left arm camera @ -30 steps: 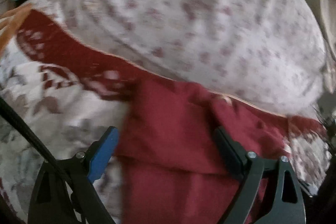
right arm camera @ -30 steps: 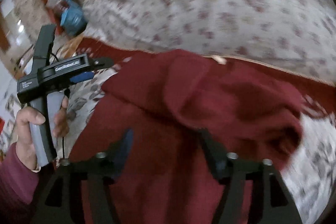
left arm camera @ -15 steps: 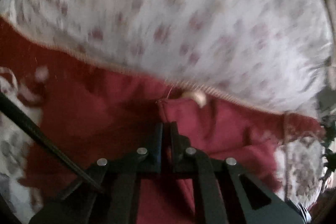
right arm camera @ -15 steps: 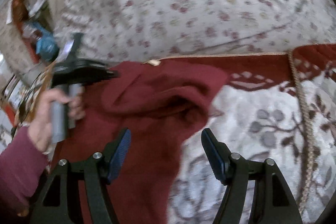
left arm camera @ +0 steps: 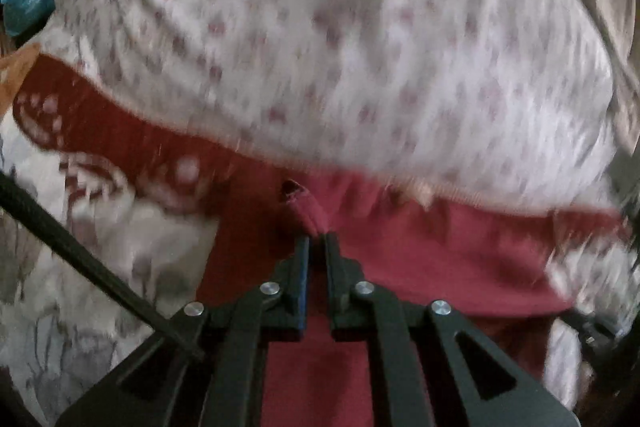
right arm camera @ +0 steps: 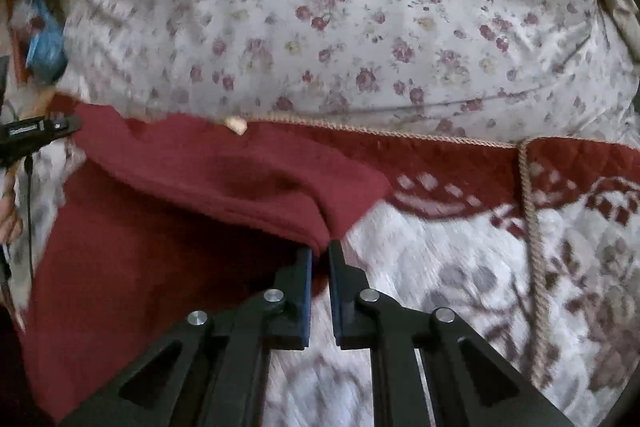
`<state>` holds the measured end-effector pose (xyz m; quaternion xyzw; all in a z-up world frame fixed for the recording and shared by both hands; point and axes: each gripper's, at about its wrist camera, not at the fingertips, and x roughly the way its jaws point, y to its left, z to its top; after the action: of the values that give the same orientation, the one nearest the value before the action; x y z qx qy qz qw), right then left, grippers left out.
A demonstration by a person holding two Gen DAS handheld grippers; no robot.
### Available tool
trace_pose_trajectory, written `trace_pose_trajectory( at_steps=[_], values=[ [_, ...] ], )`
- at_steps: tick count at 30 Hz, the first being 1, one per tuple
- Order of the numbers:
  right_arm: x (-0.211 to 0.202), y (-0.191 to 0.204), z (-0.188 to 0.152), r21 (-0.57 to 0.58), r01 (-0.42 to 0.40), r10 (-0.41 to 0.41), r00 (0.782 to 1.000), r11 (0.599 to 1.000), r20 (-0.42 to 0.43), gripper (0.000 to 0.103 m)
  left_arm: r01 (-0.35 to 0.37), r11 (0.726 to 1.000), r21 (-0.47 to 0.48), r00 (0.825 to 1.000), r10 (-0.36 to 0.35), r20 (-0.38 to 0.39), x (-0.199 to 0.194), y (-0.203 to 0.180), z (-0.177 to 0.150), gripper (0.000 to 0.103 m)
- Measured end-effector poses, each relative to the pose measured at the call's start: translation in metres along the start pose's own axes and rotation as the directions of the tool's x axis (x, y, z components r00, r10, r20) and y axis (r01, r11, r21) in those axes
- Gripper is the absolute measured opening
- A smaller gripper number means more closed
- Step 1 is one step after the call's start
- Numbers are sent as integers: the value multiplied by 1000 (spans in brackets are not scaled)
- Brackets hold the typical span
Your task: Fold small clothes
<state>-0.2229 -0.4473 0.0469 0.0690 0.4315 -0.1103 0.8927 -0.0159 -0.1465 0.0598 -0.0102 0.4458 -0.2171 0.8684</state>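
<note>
A dark red knit garment (right arm camera: 192, 195) lies on a quilted bed cover, partly lifted. My right gripper (right arm camera: 320, 247) is shut on the garment's right corner, which bunches between the pads. My left gripper (left arm camera: 317, 239) is shut on a pinched fold of the same red garment (left arm camera: 420, 259) at its upper left corner. The left gripper also shows at the left edge of the right wrist view (right arm camera: 36, 135), holding the cloth's far left corner. A small beige tag (right arm camera: 236, 125) sits on the garment's top edge.
A large floral white pillow or duvet (right arm camera: 340, 19) rises just behind the garment. The quilted cover (right arm camera: 460, 267) is white with red border and a beige cord (right arm camera: 528, 211). A blue bag (right arm camera: 44, 47) lies off the bed at left.
The right gripper went from open to shut on the garment's right corner. The left gripper, open a second ago, closed on the left corner and has pulled it up and outward.
</note>
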Motion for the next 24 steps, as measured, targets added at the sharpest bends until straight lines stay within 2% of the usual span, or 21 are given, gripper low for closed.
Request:
trace_pose_trajectory(
  at_steps=[2,3,5,6,7,8,10,11,13,15,16,17,18,19,21,22,23,24],
  values=[
    [11,0,-21,-20,-4,2,995,1000,-96,6,-43,999,4,997,43,-69,16,5,-17,10],
    [13,-1,-29,-12,-21,19,992,1000,-126,6,-44,999,-10,995,43,-85,19,10,-22,11],
    [9,-9,-38,42,-73,78,985,996,-152,7,-13,998,-54,997,8,-80,16,18,-24,12],
    [1,-19,-37,107,-106,120,983,989,-139,9,-3,998,-61,997,-1,-78,14,19,-23,13],
    [-4,-27,-34,159,-131,149,983,978,-110,23,-2,998,-60,998,-3,-69,11,20,-22,15],
    [-10,-35,-29,209,-148,166,983,967,-72,53,-3,998,-58,998,0,-56,8,20,-22,17],
    [-12,-47,-12,278,-143,150,989,950,-5,86,-13,998,-64,999,11,-36,6,20,-20,20],
    [-7,-51,-3,304,-147,147,989,941,22,87,-16,998,-68,999,13,-36,7,21,-21,20],
    [19,-60,16,390,-196,199,979,900,33,87,-20,997,-73,999,16,-51,12,22,-21,20],
    [60,-65,28,492,-238,282,959,837,-15,86,-22,997,-73,998,18,-58,15,24,-21,20],
    [77,-64,30,511,-249,314,949,822,-41,66,-21,997,-72,998,17,-58,17,24,-20,20],
    [92,-61,35,501,-233,312,947,833,-79,29,-17,997,-72,998,13,-57,17,24,-20,21],
    [95,-58,41,473,-200,274,957,858,-92,25,-12,997,-70,998,8,-57,17,24,-20,22],
    [89,-54,47,431,-170,219,974,886,-65,21,-11,998,-68,998,7,-54,17,24,-20,24],
    [73,-44,54,308,-69,70,998,949,9,19,-18,998,-60,999,15,-52,19,21,-19,29],
    [75,-40,54,265,-7,6,1000,964,3,19,-30,998,-47,998,27,-54,22,18,-19,30],
    [85,-42,52,238,25,-18,999,971,-33,19,-43,999,-32,997,41,-60,24,16,-20,30],
    [95,-46,48,255,20,1,997,967,-82,19,-58,998,-12,996,57,-64,26,13,-21,30]
  ],
)
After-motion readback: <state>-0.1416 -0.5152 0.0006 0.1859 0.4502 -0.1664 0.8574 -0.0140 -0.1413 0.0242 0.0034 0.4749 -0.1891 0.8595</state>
